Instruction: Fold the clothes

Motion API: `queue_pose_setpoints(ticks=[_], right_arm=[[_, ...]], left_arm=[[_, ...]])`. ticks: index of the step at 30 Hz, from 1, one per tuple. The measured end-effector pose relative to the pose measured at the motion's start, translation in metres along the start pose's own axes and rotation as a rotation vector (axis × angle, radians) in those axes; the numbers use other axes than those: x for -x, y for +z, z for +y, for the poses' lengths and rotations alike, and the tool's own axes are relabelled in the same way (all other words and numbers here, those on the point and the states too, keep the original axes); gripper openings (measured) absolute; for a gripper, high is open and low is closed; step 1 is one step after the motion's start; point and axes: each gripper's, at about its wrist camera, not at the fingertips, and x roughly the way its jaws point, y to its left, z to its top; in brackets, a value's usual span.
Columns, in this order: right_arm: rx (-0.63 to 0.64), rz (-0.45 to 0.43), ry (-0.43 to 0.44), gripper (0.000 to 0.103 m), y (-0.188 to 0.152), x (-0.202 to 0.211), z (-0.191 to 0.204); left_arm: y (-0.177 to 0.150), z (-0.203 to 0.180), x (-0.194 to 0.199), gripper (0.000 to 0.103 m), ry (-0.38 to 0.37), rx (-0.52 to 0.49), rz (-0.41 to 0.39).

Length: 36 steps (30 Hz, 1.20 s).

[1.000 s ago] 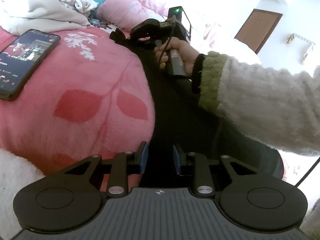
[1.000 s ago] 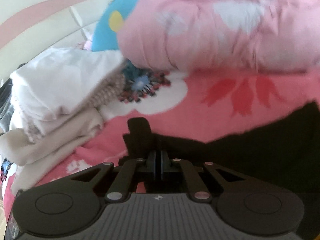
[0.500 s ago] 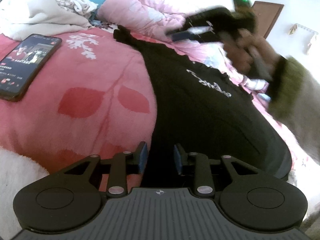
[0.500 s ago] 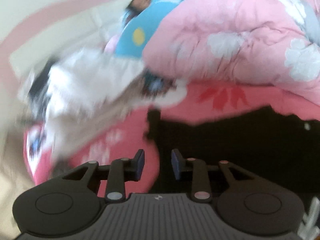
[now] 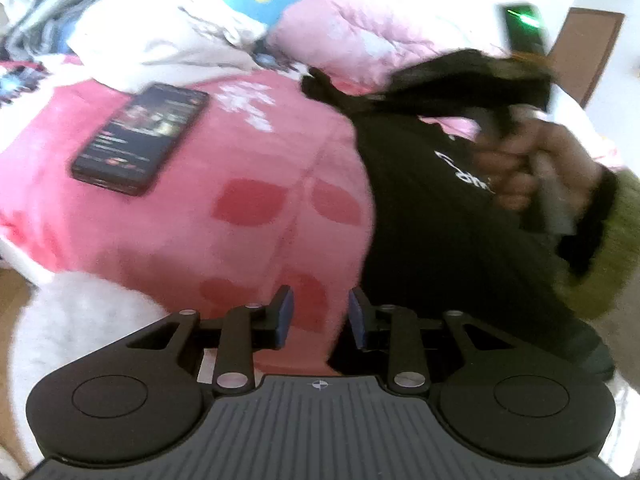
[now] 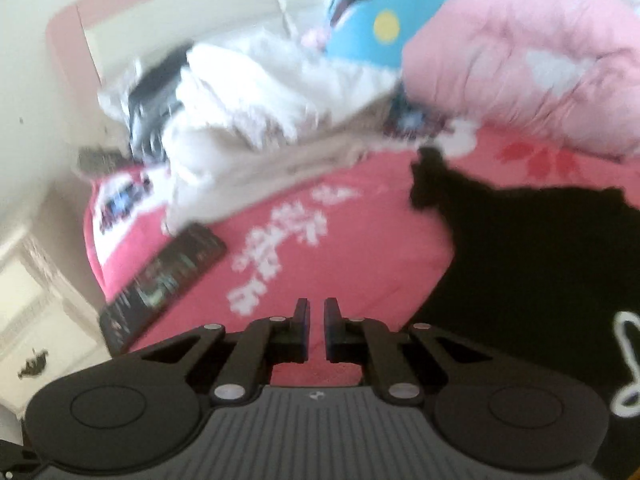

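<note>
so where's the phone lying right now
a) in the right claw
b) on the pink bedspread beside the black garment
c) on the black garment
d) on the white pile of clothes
b: the phone lies flat on the pink bedspread, apart from the black garment, just in front of the white pile of clothes; no claw holds it.

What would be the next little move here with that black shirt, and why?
Probably bring the right gripper down onto the black shirt's edge and pinch it. Its jaws have just been closing with nothing between them, above the pink blanket, while the shirt lies flat, unfolded.
</note>
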Motion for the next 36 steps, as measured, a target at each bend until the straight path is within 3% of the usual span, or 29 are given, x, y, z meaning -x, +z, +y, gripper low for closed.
queue_pose_setpoints(ticks=[4,9,12,14,18,21,23,26,31,34,36], right_arm=[[-0.102,-0.066,-0.030,0.008,-0.029,0.054,-0.021],[-0.150,0.011,-0.192,0.006,-0.120,0.096,-0.051],[-0.332,-0.108,-0.186,0.003,-0.172,0.150,-0.089],[-0.424,-0.153,-0.315,0.003,-0.195,0.190,-0.112],[-0.624,-0.281,-0.483,0.004,-0.241,0.262,-0.146],[-0.733,-0.362,-0.693,0.006,-0.263,0.299,-0.150],[-0.750,-0.435,-0.685,0.008,-0.267,0.311,-0.141],[-0.535,-0.484,-0.493,0.008,-0.235,0.290,-0.091],[-0.107,-0.350,-0.256,0.009,-0.193,0.196,0.000],[0.042,-0.260,-0.191,0.009,-0.199,0.145,0.034],[0.089,-0.264,-0.207,0.010,-0.215,0.138,0.046]], left_arm=[[0.001,0.003,0.003,0.031,0.022,0.017,-0.002],[0.003,-0.007,-0.005,0.031,0.018,-0.024,-0.004],[0.000,-0.014,-0.010,0.031,0.017,-0.074,0.004],[-0.002,-0.016,-0.015,0.031,0.019,-0.093,0.016],[0.000,-0.016,-0.021,0.031,0.032,-0.103,0.025],[0.004,-0.017,-0.020,0.031,0.051,-0.117,0.013],[0.006,-0.016,-0.021,0.031,0.070,-0.121,0.013],[0.010,-0.017,-0.025,0.031,0.090,-0.092,0.029],[0.011,-0.026,-0.030,0.031,0.085,-0.063,0.042],[0.011,-0.037,-0.030,0.031,0.049,-0.088,0.024],[0.013,-0.047,-0.033,0.031,0.013,-0.133,0.014]])
